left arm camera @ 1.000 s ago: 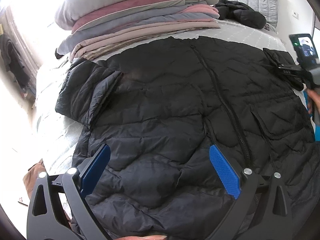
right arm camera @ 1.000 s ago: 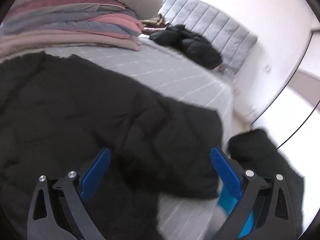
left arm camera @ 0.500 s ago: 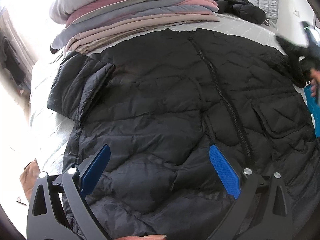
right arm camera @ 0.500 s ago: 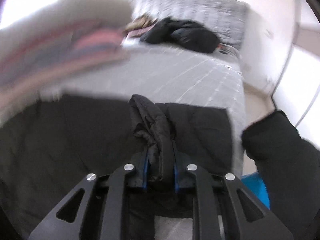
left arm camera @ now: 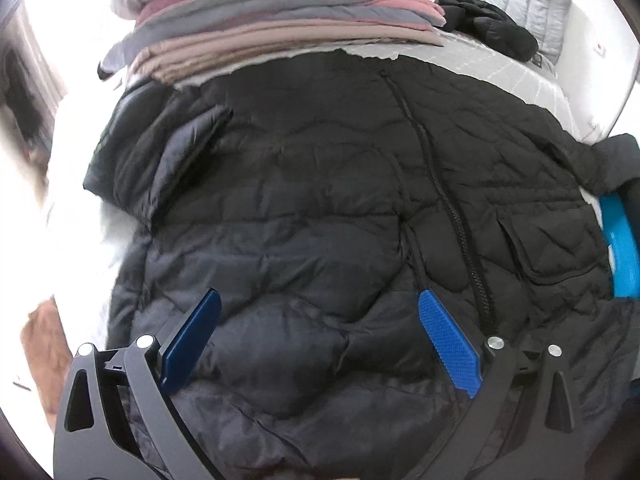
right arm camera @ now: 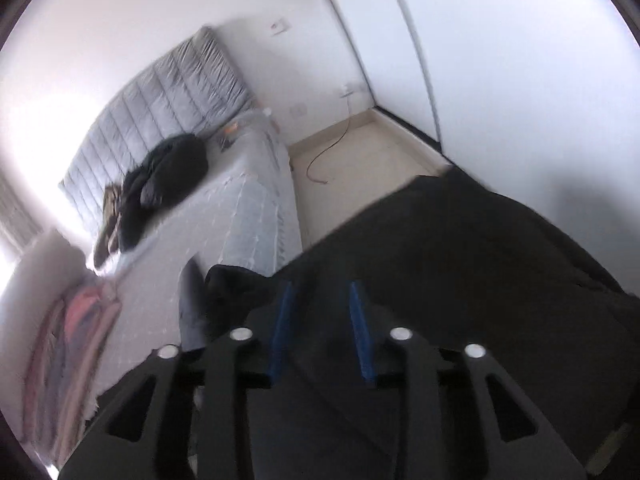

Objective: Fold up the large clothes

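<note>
A black quilted jacket (left arm camera: 320, 220) lies spread front-up on the bed, zip closed, its left sleeve folded in at the left. My left gripper (left arm camera: 320, 296) hovers open just above the jacket's lower part, with nothing between its blue pads (left arm camera: 448, 340). The right wrist view is rolled and blurred. There my right gripper (right arm camera: 322, 292) has its jaws opening, and black jacket cloth (right arm camera: 460, 260) lies between and under them, spreading to the right. The inner faces of its pads (right arm camera: 362, 332) show bare. The right gripper is out of the left wrist view.
A stack of folded pink and grey bedding (left arm camera: 280, 28) borders the jacket's collar end. Another black garment (right arm camera: 168, 176) lies by the grey headboard (right arm camera: 168, 92). A bright blue object (left arm camera: 620, 248) sits at the bed's right edge. Beige floor with a cable (right arm camera: 328, 156) lies beyond.
My right gripper shut on the jacket's right sleeve, then swung away and rolled, and its jaws have parted again. It has left the left wrist view. The left gripper stayed open and barely moved.
</note>
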Demonstrator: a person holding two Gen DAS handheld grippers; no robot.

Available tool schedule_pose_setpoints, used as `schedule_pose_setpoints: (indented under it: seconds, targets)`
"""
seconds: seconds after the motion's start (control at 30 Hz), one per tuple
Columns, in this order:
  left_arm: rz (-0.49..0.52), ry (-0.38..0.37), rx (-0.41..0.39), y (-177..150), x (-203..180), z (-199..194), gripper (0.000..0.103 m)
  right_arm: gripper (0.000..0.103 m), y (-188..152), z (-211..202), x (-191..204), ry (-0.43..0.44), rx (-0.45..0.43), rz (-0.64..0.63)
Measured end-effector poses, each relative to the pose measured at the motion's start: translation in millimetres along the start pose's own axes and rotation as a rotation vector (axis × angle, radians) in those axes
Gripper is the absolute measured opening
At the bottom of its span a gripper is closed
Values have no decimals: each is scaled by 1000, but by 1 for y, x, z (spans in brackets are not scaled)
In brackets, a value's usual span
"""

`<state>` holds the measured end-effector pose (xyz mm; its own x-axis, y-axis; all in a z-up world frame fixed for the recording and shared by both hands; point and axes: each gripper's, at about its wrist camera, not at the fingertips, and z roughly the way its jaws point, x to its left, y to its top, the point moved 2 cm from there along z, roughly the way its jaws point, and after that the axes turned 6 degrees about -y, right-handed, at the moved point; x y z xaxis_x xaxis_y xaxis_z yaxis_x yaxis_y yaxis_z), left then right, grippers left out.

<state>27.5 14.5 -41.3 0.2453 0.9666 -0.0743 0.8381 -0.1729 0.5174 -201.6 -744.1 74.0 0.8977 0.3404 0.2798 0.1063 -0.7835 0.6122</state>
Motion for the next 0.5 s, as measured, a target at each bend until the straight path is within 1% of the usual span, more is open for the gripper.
schedule_pose_setpoints:
  seconds: [0.03, 0.07, 0.1, 0.13, 0.17, 0.2, 0.23, 0.27, 0.3, 0.33, 0.4, 0.43, 0.47, 0.5]
  targets:
    - [-1, -7, 1, -1, 1, 0, 95, 48, -7, -15, -1, 26, -12, -26]
    - [-6, -24, -15, -2, 1, -3, 95, 53, -17, -27, 5, 60, -27, -59]
    - [-11, -34, -50, -1, 2, -7, 95, 61, -27, -43, 14, 111, -44, -104]
    - [-13, -29, -79, -1, 3, -10, 95, 66, -37, -61, 25, 176, -57, -151]
    - [-13, -7, -103, -1, 4, -14, 95, 73, -47, -73, 38, 218, -64, -181]
    - [-13, 5, -117, -1, 5, -17, 95, 75, -64, -90, 57, 276, -68, -225]
    - [-25, 22, -133, -2, 7, -20, 95, 76, -83, -106, 78, 337, -59, -276]
    - [-44, 31, -142, -2, 9, -22, 95, 78, -101, -116, 101, 385, -47, -323]
    - [-56, 29, -145, -2, 11, -24, 95, 82, -116, -122, 121, 423, -33, -359]
    - [-64, 24, -146, -1, 13, -24, 95, 84, -142, -134, 149, 484, -8, -416]
    - [-60, 27, -164, 1, 14, -27, 95, 87, -184, -148, 182, 565, 40, -485]
    - [-51, 37, -185, 1, 14, -30, 95, 87, -205, -152, 198, 604, 65, -515]
    - [-39, 56, -203, 2, 15, -33, 95, 87, -235, -157, 220, 646, 98, -558]
    - [-26, 68, -215, 3, 16, -36, 95, 87, -258, -157, 233, 663, 119, -589]
